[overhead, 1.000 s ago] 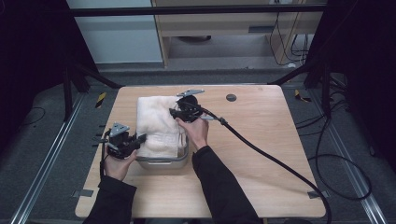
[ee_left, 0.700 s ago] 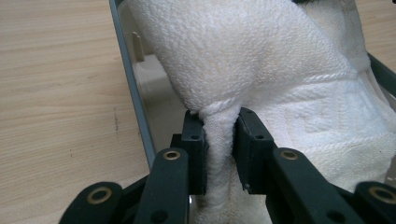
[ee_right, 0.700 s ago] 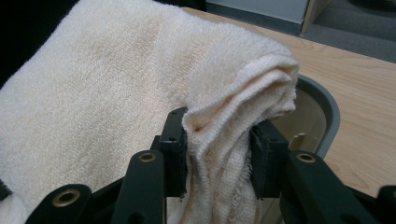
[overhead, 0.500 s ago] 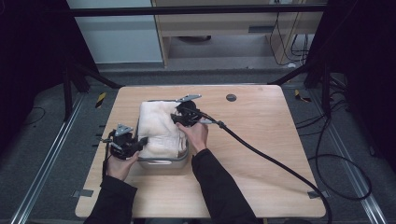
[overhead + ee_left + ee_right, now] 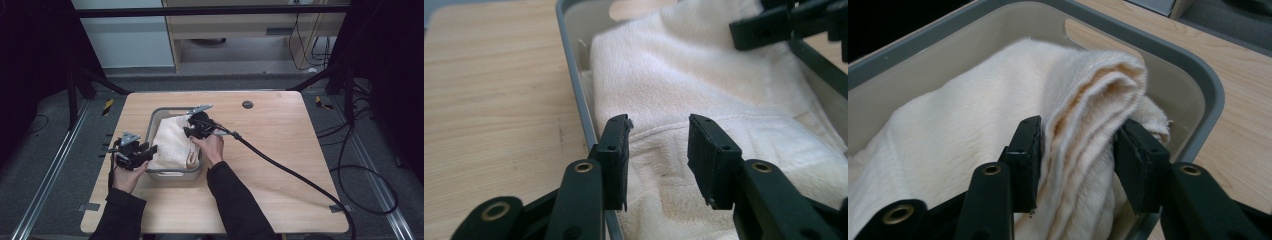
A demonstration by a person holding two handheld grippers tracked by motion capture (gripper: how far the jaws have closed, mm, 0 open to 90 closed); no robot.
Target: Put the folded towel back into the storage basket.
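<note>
A cream towel (image 5: 172,140) lies bunched inside a grey bin (image 5: 165,111) on the wooden table. My left gripper (image 5: 150,149) sits at the bin's left rim. In the left gripper view its jaws (image 5: 658,127) stand apart over the towel (image 5: 704,75) and the rim (image 5: 574,85), having just been opening, with nothing pinched. My right gripper (image 5: 189,131) reaches into the bin's right side. Its jaws (image 5: 1078,130) have just been opening too. A thick folded edge of the towel (image 5: 1088,95) stands loosely between them, near the bin wall (image 5: 1198,75).
A small dark round disc (image 5: 247,104) lies on the table beyond the bin. The right gripper's black cable (image 5: 290,170) trails across the table to the front right. Bare wood stretches right of the bin. A shelf unit stands behind the table.
The towel, held spread above the bin, has sunk into it and the rim now shows. My right gripper came down. Both pairs of jaws have opened.
</note>
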